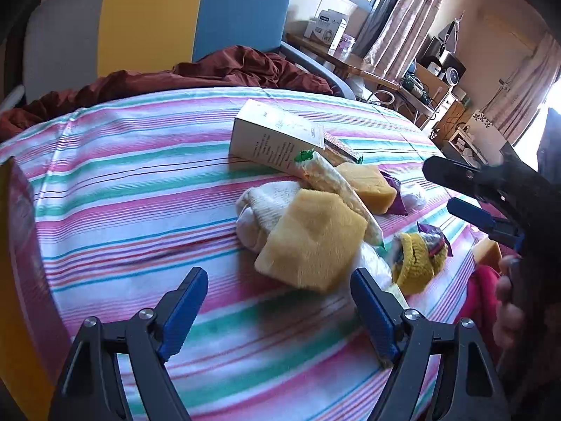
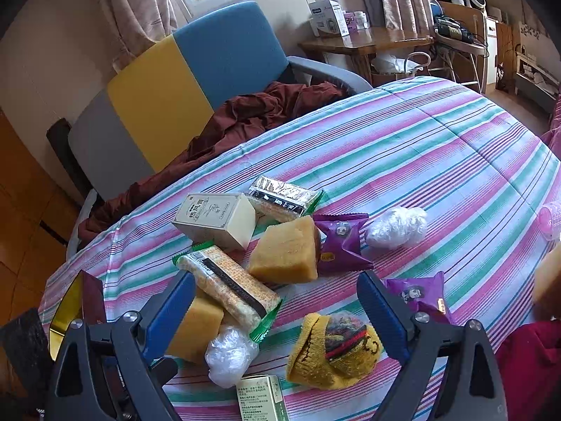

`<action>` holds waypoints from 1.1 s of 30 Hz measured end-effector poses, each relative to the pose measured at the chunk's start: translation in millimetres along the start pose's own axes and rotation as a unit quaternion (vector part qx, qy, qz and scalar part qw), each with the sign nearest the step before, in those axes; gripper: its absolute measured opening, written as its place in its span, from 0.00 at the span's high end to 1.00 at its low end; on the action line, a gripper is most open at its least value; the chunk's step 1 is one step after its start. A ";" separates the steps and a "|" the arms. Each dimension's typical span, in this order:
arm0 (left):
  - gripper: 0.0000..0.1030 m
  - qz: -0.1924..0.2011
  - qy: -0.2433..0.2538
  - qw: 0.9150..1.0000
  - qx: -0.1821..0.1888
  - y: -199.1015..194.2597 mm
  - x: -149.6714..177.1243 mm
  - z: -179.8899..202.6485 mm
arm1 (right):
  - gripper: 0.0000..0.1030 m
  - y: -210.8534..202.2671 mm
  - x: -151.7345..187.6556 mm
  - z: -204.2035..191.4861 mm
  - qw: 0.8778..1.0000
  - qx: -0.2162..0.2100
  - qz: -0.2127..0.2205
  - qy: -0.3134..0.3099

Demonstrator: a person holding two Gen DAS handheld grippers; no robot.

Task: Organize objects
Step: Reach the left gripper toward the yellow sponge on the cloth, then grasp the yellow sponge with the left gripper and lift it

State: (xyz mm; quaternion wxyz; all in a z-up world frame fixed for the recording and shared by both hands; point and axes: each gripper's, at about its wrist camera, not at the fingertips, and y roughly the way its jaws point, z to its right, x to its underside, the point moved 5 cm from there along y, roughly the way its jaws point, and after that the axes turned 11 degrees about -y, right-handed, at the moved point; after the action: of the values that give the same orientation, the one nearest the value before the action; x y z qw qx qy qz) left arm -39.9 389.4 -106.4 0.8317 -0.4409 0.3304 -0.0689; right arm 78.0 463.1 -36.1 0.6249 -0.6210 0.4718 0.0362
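A heap of small items lies on the striped tablecloth [image 1: 140, 182]: yellow sponges [image 1: 312, 242] [image 2: 287, 252], a white sock roll [image 1: 263, 207], a cream medicine box [image 1: 277, 137] [image 2: 217, 224], cracker packs [image 2: 228, 284], purple snack packets [image 2: 343, 242], clear plastic balls [image 2: 396, 228] and a yellow knit sock [image 1: 417, 263] [image 2: 333, 351]. My left gripper [image 1: 277, 312] is open and empty, just short of the near sponge. My right gripper [image 2: 277, 312] is open and empty above the knit sock and a plastic ball [image 2: 228, 354]; it shows at the right of the left wrist view [image 1: 455, 189].
A blue, yellow and grey chair [image 2: 182, 80] with a maroon cloth [image 2: 245, 112] stands behind the table. A green-print box [image 2: 263, 400] lies at the near edge, a dark red and gold box [image 2: 80, 301] at the left. A pink cup [image 2: 550, 217] sits at the right edge.
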 end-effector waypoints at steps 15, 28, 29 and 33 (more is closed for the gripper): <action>0.53 -0.020 -0.015 0.999 0.036 -17.9 22.6 -6.6 | 0.08 6.9 -0.3 -3.5 1.000 -0.006 -0.015 -0.011; 0.42 -0.006 0.046 0.999 -0.006 -31.9 45.7 2.9 | 0.08 9.4 2.8 -4.5 1.000 -0.006 -0.025 -0.015; 0.42 -0.008 0.051 0.999 -0.003 -28.6 45.0 5.0 | 0.08 9.8 3.2 -4.3 1.000 -0.005 -0.026 -0.015; 0.60 -0.025 0.058 0.998 0.007 -18.4 51.1 6.6 | 0.08 12.5 4.5 -4.2 0.999 -0.005 -0.034 -0.014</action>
State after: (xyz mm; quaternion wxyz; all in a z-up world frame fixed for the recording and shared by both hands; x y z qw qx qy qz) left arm 6.8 362.1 -114.4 0.8121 -0.4386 0.3667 -0.1172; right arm 70.3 460.1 -47.3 0.6291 -0.6392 0.4415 0.0259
